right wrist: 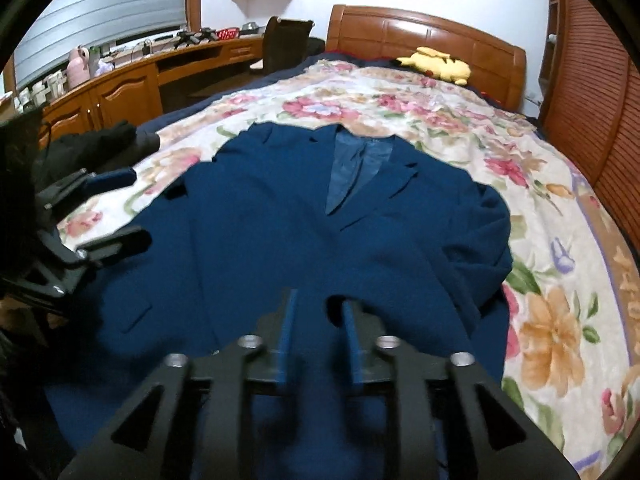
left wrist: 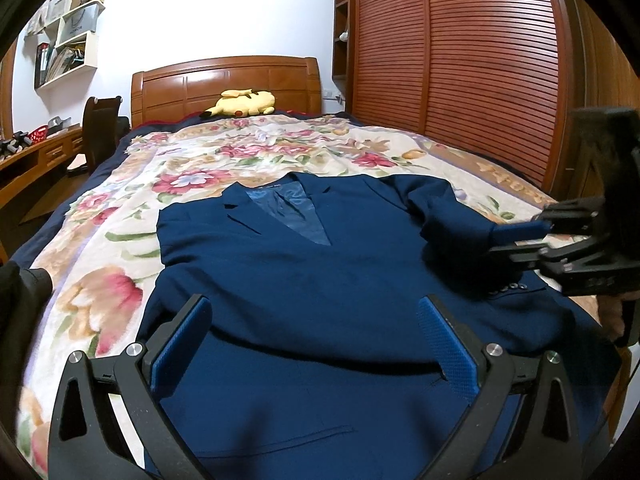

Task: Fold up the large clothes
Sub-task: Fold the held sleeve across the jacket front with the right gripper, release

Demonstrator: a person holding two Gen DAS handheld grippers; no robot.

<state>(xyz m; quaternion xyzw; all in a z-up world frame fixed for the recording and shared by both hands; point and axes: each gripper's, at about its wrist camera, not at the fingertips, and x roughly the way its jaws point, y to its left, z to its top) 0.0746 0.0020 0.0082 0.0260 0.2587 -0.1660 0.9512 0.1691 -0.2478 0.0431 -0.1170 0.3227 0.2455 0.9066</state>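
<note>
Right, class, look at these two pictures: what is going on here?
A person with a gripper in each hand is folding a navy suit jacket laid face up on a floral bedspread. The left gripper hangs open over the jacket's lower front. The right gripper, partly open, hovers above the folded-in sleeve, gripping nothing.

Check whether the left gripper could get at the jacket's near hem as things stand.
Probably yes: the left gripper stands open just above the navy jacket, nothing lies between them, and the right gripper sits off at the sleeve side.
</note>
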